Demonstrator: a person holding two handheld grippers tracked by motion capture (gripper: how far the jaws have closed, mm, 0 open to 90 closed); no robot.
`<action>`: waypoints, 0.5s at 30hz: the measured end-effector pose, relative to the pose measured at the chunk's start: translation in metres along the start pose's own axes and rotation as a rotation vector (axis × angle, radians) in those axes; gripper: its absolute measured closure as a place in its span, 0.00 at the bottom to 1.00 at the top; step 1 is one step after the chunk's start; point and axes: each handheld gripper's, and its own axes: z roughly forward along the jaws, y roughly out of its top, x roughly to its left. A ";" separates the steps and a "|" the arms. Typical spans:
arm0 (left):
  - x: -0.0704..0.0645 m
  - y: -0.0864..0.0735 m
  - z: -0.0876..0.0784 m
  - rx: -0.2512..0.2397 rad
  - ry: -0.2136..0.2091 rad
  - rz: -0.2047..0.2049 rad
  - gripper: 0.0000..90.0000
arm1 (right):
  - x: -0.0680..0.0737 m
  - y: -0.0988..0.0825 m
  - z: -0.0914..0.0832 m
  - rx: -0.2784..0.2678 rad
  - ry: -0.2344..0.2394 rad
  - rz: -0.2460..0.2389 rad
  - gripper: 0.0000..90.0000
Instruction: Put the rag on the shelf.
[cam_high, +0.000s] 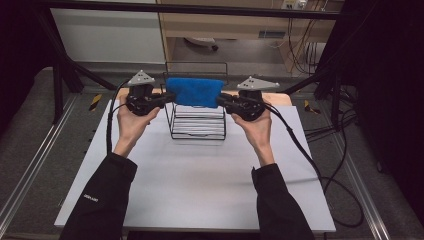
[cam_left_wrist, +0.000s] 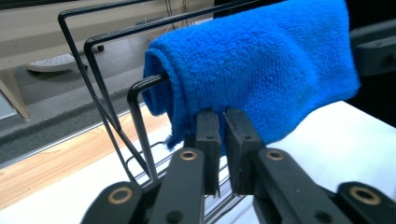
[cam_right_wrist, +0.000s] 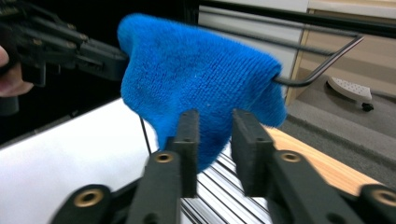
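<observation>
White tabletop (cam_high: 200, 175) under a dark frame, with a wooden edge and grey floor beyond. Nearest, the person's sleeved forearms enter from 6 o'clock. Left gripper (cam_left_wrist: 223, 140) at 9 o'clock of the wire rack (cam_high: 197, 125): jaws narrow, with a thin slit between them, at the lower hem of the blue cloth (cam_left_wrist: 261, 70); whether the pads pinch the fabric cannot be told. Right gripper (cam_right_wrist: 215, 140) at 3 o'clock of the rack: jaws moderately apart, the cloth's hanging edge just ahead of the gap, not pressed. The cloth lies draped over the rack's top bar, between the two grippers. Risk, as a judgement: an uneven pull from one side could drag the cloth off the bar or tip the light rack
</observation>
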 end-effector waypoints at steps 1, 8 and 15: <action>0.000 0.000 -0.002 0.000 -0.003 -0.001 0.90 | 0.000 0.001 -0.004 -0.005 0.003 0.004 0.77; 0.001 -0.007 -0.016 0.017 -0.008 -0.015 0.70 | 0.000 0.005 -0.025 -0.017 0.011 0.013 0.53; 0.002 -0.029 -0.029 0.047 -0.001 -0.012 0.48 | -0.004 -0.005 -0.042 -0.011 0.004 0.034 0.26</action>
